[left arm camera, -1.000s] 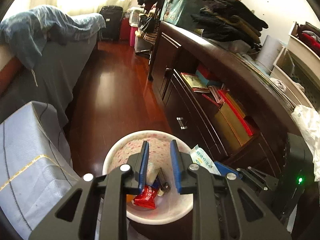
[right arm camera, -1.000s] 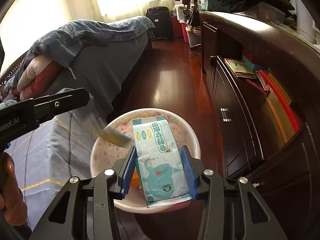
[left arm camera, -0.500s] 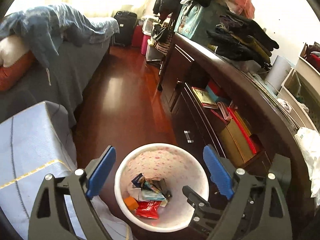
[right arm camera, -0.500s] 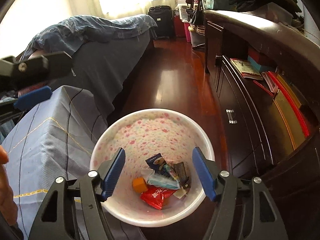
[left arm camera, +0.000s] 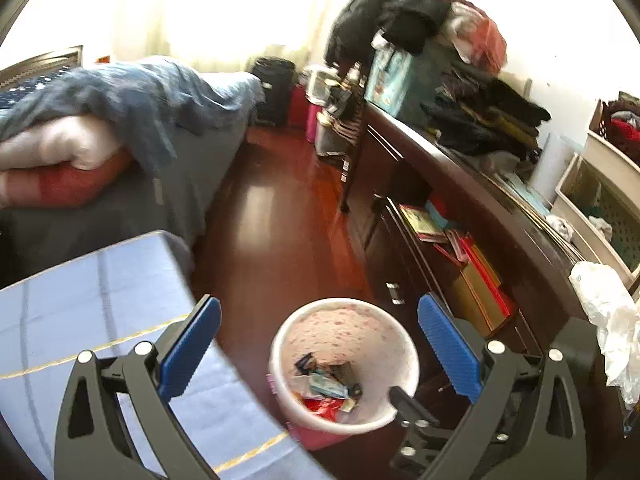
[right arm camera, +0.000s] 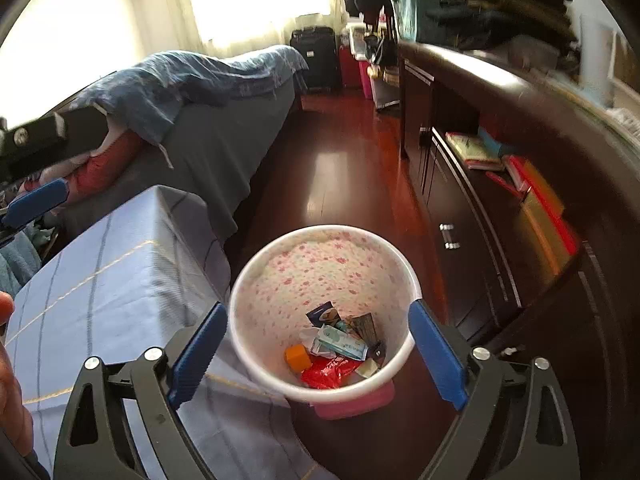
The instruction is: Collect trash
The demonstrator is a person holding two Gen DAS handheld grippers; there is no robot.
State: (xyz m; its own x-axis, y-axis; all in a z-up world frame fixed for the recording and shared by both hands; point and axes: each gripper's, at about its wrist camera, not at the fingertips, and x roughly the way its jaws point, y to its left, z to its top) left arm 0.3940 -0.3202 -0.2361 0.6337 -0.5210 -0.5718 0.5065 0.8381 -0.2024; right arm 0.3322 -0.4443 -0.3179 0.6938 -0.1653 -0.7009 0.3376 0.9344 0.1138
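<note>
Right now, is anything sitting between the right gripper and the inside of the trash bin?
Nothing visible does. The right gripper is open above the trash bin, whose mouth is uncovered, with wrappers lying at the bottom. Its jaws have just been opening, and nothing is between them.

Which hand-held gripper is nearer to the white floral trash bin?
Right. The right hand-held gripper hangs open directly above the white floral trash bin; the left hand-held gripper, also open, is farther back.
</note>
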